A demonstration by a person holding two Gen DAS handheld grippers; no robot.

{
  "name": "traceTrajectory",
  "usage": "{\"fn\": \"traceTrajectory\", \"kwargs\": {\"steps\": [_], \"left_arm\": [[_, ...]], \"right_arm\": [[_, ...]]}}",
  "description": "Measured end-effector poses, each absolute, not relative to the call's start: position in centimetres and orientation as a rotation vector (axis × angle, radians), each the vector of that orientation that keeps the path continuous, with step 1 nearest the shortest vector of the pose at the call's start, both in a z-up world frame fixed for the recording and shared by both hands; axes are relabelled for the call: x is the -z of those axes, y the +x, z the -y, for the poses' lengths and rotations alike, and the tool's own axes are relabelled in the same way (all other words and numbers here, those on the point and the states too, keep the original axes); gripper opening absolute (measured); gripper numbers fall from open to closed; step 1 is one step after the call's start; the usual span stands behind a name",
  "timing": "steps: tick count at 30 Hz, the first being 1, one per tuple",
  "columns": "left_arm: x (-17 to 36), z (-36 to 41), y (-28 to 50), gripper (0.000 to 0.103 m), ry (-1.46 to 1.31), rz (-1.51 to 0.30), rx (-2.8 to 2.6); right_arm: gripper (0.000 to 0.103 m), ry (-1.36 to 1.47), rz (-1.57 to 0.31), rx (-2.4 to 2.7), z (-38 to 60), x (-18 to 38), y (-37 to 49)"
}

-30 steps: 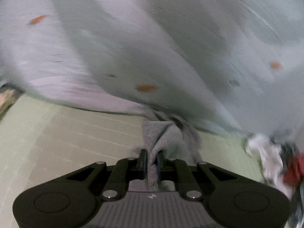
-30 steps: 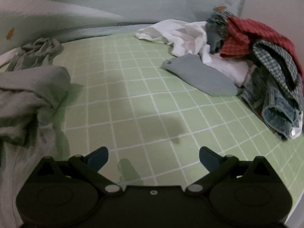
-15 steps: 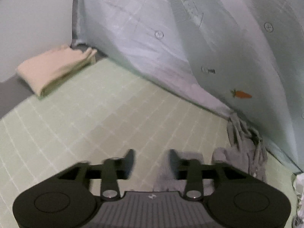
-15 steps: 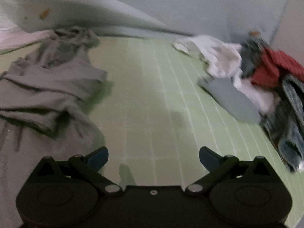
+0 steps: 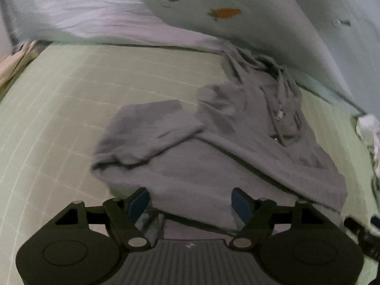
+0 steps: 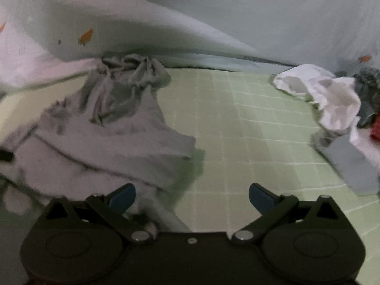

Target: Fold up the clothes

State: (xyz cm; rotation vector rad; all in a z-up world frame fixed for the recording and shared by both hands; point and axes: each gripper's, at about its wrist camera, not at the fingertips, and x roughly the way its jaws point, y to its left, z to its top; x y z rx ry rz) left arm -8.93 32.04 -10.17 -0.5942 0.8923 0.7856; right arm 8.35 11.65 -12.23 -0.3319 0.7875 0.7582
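A grey hoodie lies crumpled on the green checked mat, one sleeve folded across its left side and its hood with drawstrings bunched toward the back. My left gripper is open just above the hoodie's near hem, nothing between its blue-padded fingers. In the right wrist view the same grey hoodie fills the left half. My right gripper is open over its right edge, the left finger above cloth and the right finger above bare mat.
A pale blue quilt with carrot prints rises along the back. A heap of white, grey, red and dark clothes lies at the right on the green checked mat. A folded beige cloth shows at far left.
My left gripper let go of the grey cloth it was shut on, opened wide and swung back over the hoodie. My right gripper, open throughout, turned left toward the hoodie.
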Motion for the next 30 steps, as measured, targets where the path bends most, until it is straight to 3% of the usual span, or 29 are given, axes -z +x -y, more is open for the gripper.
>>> {"fn": "traceTrajectory", "kwargs": {"steps": [8, 15, 22, 30], "left_arm": [[12.9, -31.9, -6.9, 0.089, -0.517, -1.004, -0.816], [14.6, -32.7, -7.5, 0.102, -0.548, -1.026, -0.813], [14.9, -32.6, -7.5, 0.103, -0.533, -1.018, -0.799], [14.9, -32.8, -7.0, 0.103, -0.542, -1.021, -0.804]], "right_arm": [[0.103, -0.458, -0.817, -0.774, -14.4, 14.8, 9.1], [0.103, -0.388, -0.814, -0.753, -15.4, 14.3, 14.6], [0.103, -0.344, -0.866, -0.802, -18.0, 15.2, 19.0], [0.102, 0.261, -1.093, -0.622, -11.2, 16.1, 20.9]]}}
